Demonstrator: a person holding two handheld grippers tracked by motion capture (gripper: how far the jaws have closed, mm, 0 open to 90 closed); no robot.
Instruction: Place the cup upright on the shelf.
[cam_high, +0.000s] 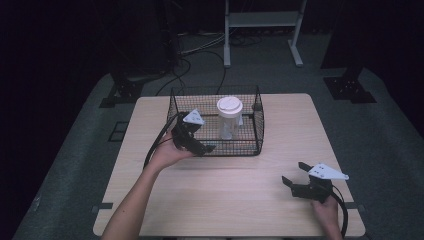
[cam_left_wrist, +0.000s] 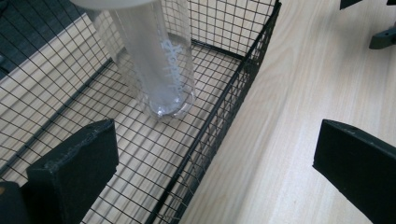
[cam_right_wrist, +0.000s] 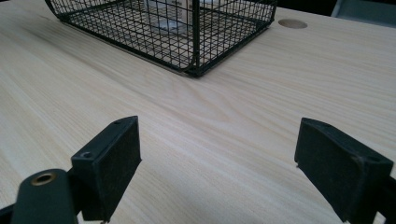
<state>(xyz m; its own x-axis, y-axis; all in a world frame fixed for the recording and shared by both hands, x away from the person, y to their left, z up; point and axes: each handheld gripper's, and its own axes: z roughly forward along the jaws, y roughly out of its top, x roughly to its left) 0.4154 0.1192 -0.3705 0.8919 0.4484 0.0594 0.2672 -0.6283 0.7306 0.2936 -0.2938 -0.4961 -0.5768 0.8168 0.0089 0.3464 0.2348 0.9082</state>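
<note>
The left tool (cam_high: 207, 145) hangs over the front left corner of the wire basket (cam_high: 260, 125), its jaws spread wide and holding nothing. In the left gripper view one jaw sits above the basket's mesh floor and the other above the bare wooden surface (cam_left_wrist: 303, 93), so the basket's front wall (cam_left_wrist: 224, 107) runs between them. Ahead of that tool, inside the basket, a clear plastic jar (cam_left_wrist: 159, 65) stands upright on the mesh, near the front wall but apart from both jaws. From the high view the jar (cam_high: 229, 122) carries a white lid (cam_high: 229, 106) and stands near the middle of the basket.

The right tool (cam_high: 295, 177) is held low over the surface (cam_high: 225, 195), well apart from the basket, jaws wide and empty. In the right gripper view the basket's corner (cam_right_wrist: 194, 46) lies ahead and slightly left of that tool, with plain wood (cam_right_wrist: 219, 140) between the jaws
</note>
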